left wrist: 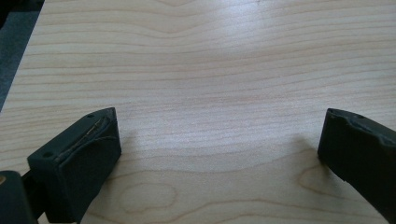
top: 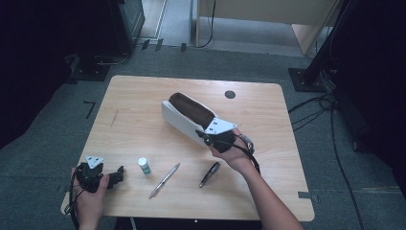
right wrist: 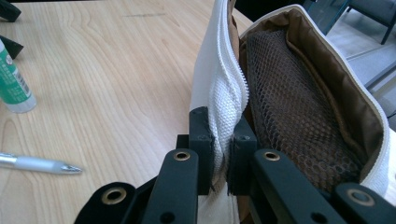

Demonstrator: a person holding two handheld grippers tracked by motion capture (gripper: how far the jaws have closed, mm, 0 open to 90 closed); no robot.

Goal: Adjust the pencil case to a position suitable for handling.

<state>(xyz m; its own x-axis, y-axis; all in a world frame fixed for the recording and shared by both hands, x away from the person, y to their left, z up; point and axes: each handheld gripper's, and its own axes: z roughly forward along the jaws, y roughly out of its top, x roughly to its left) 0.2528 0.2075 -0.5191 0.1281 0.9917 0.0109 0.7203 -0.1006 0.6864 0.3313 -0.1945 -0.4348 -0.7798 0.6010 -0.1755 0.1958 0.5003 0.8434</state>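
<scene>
A white pencil case [top: 184, 120] with a brown mesh lining lies open in the middle of the table. My right gripper [top: 205, 137] is at its near end, shut on the white zipper edge of the case [right wrist: 223, 122]; the brown mesh inside [right wrist: 299, 116] faces the camera. My left gripper [top: 118, 173] rests low over the table's front left corner, pointing right, jaws wide open over bare wood [left wrist: 219, 140] with nothing between them. A small white glue stick with a green label [top: 144, 166] stands just right of the left gripper.
A silver pen [top: 164, 180] and a dark pen [top: 209, 174] lie near the front edge. The glue stick [right wrist: 13, 84] and silver pen tip [right wrist: 39, 164] sit left of the case. A round grommet hole [top: 230, 94] is at the table's back right.
</scene>
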